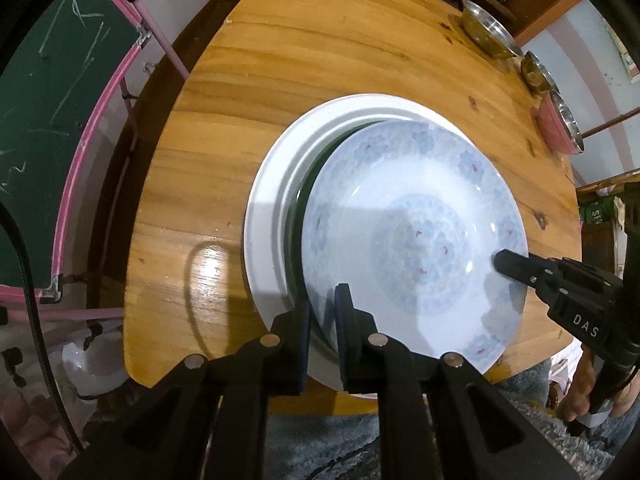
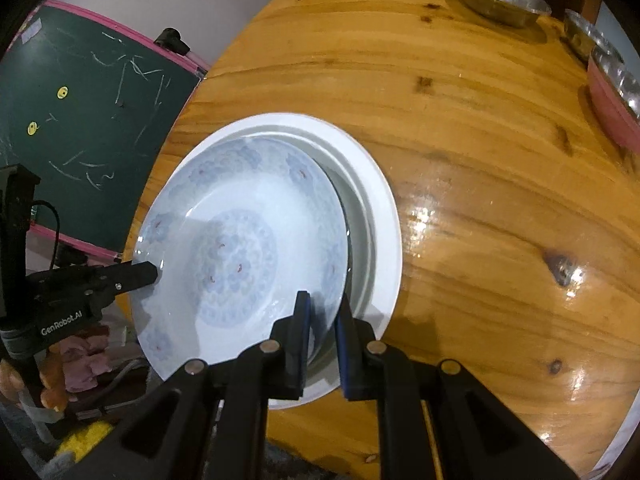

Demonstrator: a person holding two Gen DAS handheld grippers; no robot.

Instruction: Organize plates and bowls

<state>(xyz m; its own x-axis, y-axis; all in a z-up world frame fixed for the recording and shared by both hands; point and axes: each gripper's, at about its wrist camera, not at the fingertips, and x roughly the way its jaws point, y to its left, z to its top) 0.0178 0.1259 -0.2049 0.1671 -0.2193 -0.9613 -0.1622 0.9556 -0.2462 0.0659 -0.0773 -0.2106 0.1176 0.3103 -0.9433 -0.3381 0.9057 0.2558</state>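
both tongs, left (image 1: 323, 334) and right (image 2: 323, 336), clamped on opposite rims of the blue floral plate (image 1: 416, 240), holding it level just over the white plate stack (image 1: 266, 216) at the counter's (image 1: 320, 48) near edge, likely to nest it squarely.

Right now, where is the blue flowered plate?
The blue flowered plate sits tilted over the larger white plate near the wooden table's front edge, gripped at opposite rims by the left tongs and right tongs.
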